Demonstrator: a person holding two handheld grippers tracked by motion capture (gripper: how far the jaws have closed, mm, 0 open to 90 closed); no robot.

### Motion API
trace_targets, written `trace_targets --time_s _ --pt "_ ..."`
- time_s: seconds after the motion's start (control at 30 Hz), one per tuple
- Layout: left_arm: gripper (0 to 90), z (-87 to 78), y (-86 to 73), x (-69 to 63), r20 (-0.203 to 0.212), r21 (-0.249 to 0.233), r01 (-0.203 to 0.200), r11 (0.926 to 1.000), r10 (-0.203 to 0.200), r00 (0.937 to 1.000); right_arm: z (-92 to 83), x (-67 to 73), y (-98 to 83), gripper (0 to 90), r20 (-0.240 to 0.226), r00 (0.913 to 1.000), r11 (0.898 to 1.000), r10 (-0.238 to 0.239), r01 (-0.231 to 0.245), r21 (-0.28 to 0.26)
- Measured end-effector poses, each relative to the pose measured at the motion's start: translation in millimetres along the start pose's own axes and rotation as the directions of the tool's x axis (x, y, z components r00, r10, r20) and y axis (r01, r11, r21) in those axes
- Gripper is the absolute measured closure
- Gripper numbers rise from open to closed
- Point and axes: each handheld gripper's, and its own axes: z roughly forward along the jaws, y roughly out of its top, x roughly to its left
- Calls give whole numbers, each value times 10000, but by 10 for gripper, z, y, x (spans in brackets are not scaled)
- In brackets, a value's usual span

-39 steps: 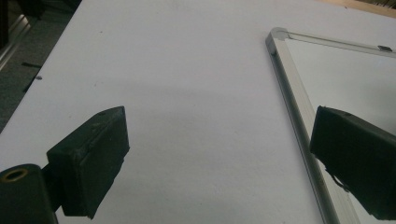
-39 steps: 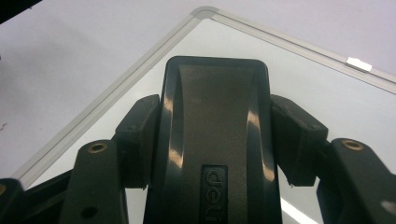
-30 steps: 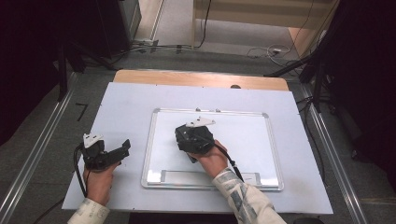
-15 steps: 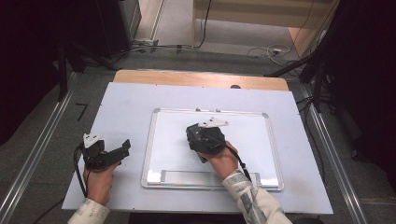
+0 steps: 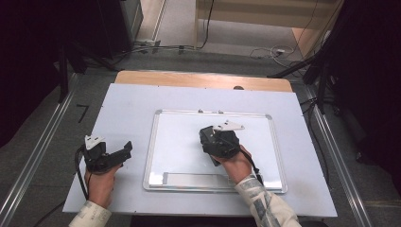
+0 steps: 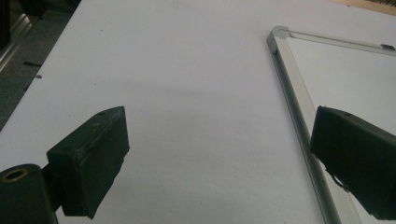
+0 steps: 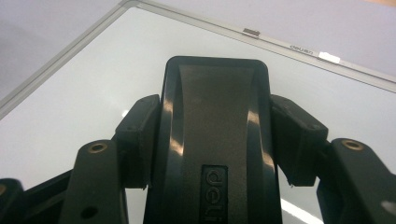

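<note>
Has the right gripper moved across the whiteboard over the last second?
Yes. The right gripper, shut on a black eraser, has moved toward the right side of the whiteboard, away from the frame's left edge. The board itself stayed put.

A pale grey-white table top carries a whiteboard with a silver metal frame — lying flat near the middle, slightly toward the right. A strip of bare wood shows along the table's far edge — the sheet stops short of it.

left tool jaws apart, right tool clamped
</note>
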Motion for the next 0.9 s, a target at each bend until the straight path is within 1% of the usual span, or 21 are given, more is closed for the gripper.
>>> trace_targets --time_s 0.9 --pt "53 -3 -4 -2 -43 15 -17 10000 17 10000 -118 -213 -143 371 376 9986 9993 360 -361 4"
